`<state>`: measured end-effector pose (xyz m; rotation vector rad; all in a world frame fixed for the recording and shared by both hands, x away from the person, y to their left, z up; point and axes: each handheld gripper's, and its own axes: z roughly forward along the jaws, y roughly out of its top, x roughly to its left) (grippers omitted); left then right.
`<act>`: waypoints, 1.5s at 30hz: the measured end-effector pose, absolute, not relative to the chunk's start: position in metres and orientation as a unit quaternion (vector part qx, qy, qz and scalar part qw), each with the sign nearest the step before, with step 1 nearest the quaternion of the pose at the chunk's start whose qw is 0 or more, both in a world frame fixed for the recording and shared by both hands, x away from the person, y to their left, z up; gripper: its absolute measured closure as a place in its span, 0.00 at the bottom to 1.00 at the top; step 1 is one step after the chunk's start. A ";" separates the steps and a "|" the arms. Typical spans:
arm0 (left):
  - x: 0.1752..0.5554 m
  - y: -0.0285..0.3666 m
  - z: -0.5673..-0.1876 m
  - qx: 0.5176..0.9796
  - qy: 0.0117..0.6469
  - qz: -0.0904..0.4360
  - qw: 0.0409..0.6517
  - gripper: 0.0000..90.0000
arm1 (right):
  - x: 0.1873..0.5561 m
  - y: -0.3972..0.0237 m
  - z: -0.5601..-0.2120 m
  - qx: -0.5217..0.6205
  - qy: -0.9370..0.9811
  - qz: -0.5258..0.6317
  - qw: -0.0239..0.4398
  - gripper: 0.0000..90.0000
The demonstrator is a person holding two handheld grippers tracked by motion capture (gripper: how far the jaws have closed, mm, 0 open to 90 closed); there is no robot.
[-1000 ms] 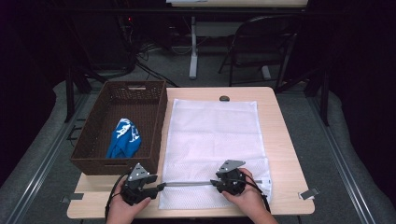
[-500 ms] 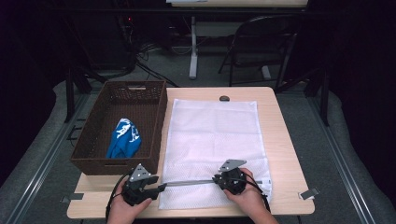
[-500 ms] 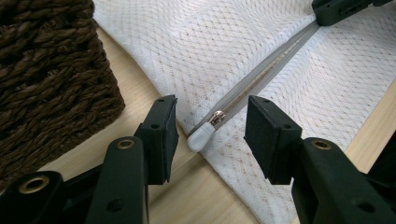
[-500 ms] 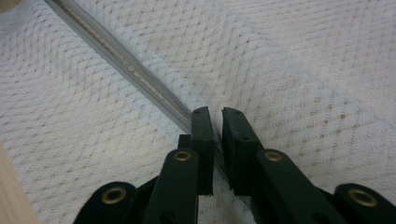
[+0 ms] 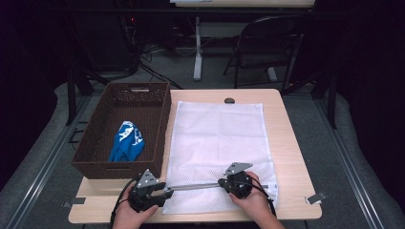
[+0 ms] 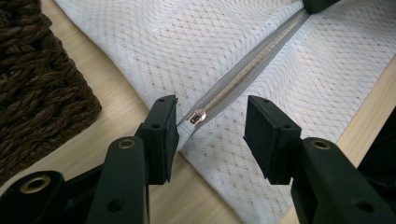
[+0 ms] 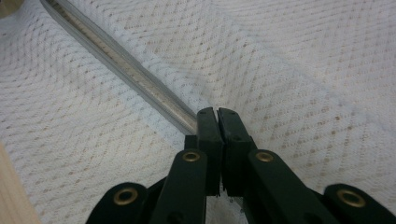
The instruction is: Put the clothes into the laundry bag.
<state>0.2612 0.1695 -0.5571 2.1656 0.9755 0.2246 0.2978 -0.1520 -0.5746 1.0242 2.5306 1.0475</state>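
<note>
Mesh laundry bag point(image 5: 217, 143), white, lying flat on the wooden table point(image 5: 291, 143), just right of a brown wicker basket point(image 5: 95, 143). Grey zipper point(image 5: 193, 186) runs across the bag's near end, between the two hand-held grippers.

Left gripper point(image 5: 165, 193) — at the bag's near left corner, held in the person's left hand point(image 5: 129, 215). In the left gripper view its jaws stand apart, the zipper's end and small metal slider point(image 6: 197, 116) between them; the left pad point(image 6: 163, 128) touches the white fabric tab at the zipper's end, the right pad is clear of the mesh.

Right gripper point(image 5: 224, 183) — on the zipper further right, held in the right hand point(image 5: 253, 202). Its jaws have just been closing and now meet, pads point(image 7: 208, 130) together at the zipper line; whether they pinch the zipper tape or something on it cannot be told, since the contact point is hidden under the pads.

Basket contents — one blue cloth item with white print point(image 5: 128, 143), crumpled on the bottom.

Small dark round object point(image 5: 229, 100) at the table's far edge.
</note>
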 end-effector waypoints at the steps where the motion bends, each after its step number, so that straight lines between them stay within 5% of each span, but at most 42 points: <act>1: 0.261 0.169 -0.557 0.843 0.381 0.088 0.368 0.60 | 0.298 -0.152 -0.574 0.348 0.860 0.356 0.109 0.98; 45: 0.263 0.184 -0.550 0.819 0.401 0.107 0.397 0.61 | 0.326 -0.165 -0.481 0.350 0.836 0.406 0.119 0.99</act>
